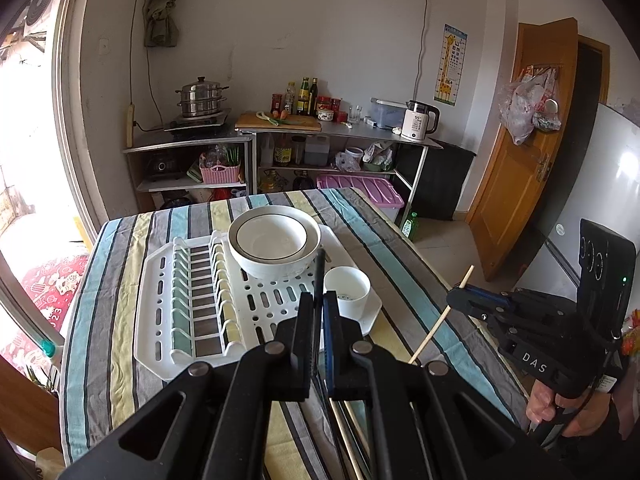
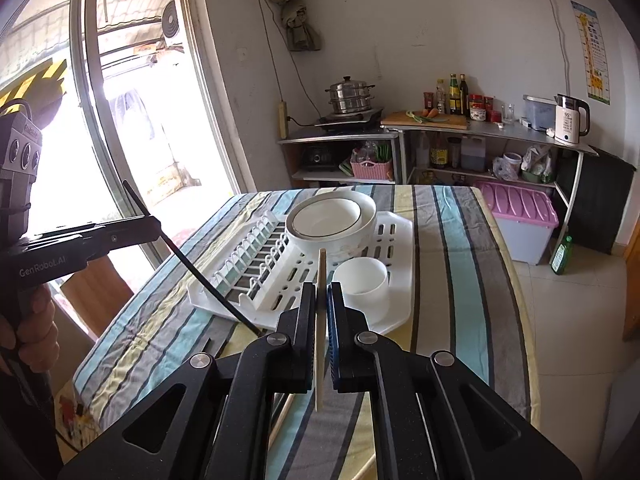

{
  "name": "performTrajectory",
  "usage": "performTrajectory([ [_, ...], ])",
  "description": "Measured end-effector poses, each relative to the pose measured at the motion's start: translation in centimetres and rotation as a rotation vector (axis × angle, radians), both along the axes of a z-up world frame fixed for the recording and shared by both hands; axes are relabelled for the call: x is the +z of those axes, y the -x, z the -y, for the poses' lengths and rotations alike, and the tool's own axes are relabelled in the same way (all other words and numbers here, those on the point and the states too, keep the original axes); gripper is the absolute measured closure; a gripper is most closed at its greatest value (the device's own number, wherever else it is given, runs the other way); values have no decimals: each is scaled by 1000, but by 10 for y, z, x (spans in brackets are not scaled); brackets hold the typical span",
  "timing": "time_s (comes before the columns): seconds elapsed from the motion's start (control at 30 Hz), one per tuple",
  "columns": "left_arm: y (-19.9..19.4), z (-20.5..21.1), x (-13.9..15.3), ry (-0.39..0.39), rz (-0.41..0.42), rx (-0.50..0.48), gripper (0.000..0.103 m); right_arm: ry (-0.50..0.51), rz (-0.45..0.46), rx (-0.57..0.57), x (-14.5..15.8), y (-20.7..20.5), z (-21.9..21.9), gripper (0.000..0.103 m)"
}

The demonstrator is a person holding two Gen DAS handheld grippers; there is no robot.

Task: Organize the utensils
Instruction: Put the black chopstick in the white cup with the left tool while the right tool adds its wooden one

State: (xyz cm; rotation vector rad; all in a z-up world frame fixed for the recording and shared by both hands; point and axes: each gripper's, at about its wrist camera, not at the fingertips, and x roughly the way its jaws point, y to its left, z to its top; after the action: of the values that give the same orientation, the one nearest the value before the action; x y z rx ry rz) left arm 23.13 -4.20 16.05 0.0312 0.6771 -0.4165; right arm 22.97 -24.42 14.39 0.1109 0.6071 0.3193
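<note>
Here, the left hand-held gripper (image 1: 319, 300) is clamped on a black chopstick (image 1: 319, 276), whose upper end rises between the closed jaws and stands in front of the bowls in the left wrist view. Seen from the right wrist camera, that same chopstick (image 2: 192, 268) runs as a long slanted line from above the left hand-held gripper (image 2: 154, 226) down toward the near edge of the white dish rack (image 2: 400, 232). The right hand-held gripper (image 2: 321, 300) is closed on a pale wooden chopstick (image 2: 321, 344), held nearly upright between its pads, with one end above the jaws and the other hanging below them. From the left wrist camera the wooden chopstick (image 1: 440, 316) slants across the striped cloth (both ends are clear of the table), pinched at the tip of the right hand-held gripper (image 1: 454, 294), and a hand (image 1: 560, 412) grips that tool's handle at the right edge.

The dish rack (image 1: 160, 264) lies on the table (image 1: 120, 360), which is covered by a striped cloth. On the rack sit 2 nested white bowls (image 1: 274, 240), the inner one with a dark rim, and just beside them, nearer the cameras, a white cup (image 1: 347, 290) at the rack's corner. More sticks lie on the table below the left gripper's jaws (image 1: 344, 432), partly hidden.
</note>
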Motion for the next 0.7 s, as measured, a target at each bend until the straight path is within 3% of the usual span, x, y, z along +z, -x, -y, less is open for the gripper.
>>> performTrajectory([
  [0.37,-49,30,26,38,-3,-20,98,-20,74,-38,36,-34,17,97],
  [0.7,-87,53,38,65,-3,-31,98,-54,112,-54,45,-72,23,97],
])
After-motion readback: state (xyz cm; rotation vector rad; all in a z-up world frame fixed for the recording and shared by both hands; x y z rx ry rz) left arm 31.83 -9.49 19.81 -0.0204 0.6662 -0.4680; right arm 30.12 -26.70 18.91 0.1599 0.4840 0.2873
